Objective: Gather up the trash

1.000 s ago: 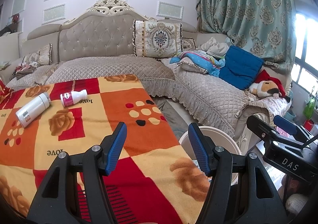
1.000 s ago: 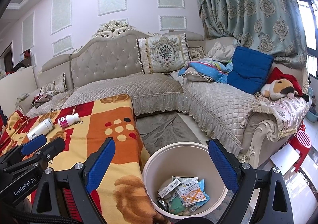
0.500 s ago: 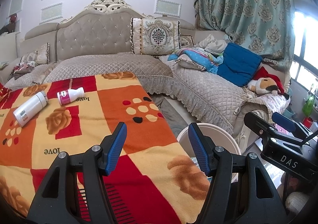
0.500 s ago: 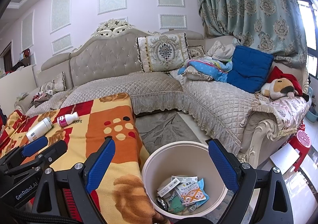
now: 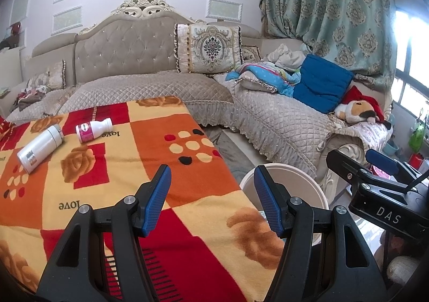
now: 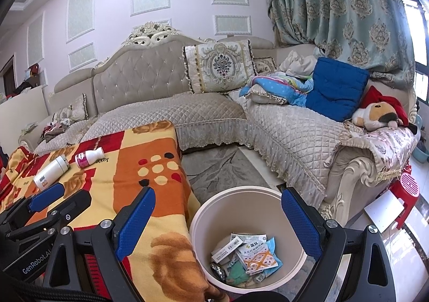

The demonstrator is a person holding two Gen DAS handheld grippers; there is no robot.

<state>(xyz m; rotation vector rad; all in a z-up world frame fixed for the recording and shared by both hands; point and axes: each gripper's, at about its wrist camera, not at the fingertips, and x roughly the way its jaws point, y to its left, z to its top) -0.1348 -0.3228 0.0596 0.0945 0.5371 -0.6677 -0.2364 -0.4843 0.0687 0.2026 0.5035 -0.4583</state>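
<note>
A white bottle (image 5: 39, 148) (image 6: 51, 172) and a smaller pink-labelled bottle (image 5: 93, 130) (image 6: 89, 157) lie on their sides at the far left of the blanket-covered table (image 5: 187, 173) (image 6: 150, 146). A cream trash bin (image 6: 249, 237) (image 5: 284, 181) stands on the floor beside the table's right edge, with several wrappers and packets in it. My left gripper (image 5: 211, 189) hovers open and empty over the near blanket. Above the bin, my right gripper (image 6: 217, 213) is open and empty; it also shows at the right of the left wrist view (image 5: 375, 168).
An L-shaped quilted sofa (image 6: 209, 114) runs behind the table and along the right, carrying cushions, a blue pillow (image 6: 336, 92), bedding and a plush toy (image 6: 378, 114). A grey rug (image 6: 222, 168) lies between table and sofa. A red stool (image 6: 406, 192) stands by the sofa arm.
The left wrist view has shifted slightly, with the bottles and sofa sitting a little lower left in frame. Both grippers keep the same opening; the right has not moved.
</note>
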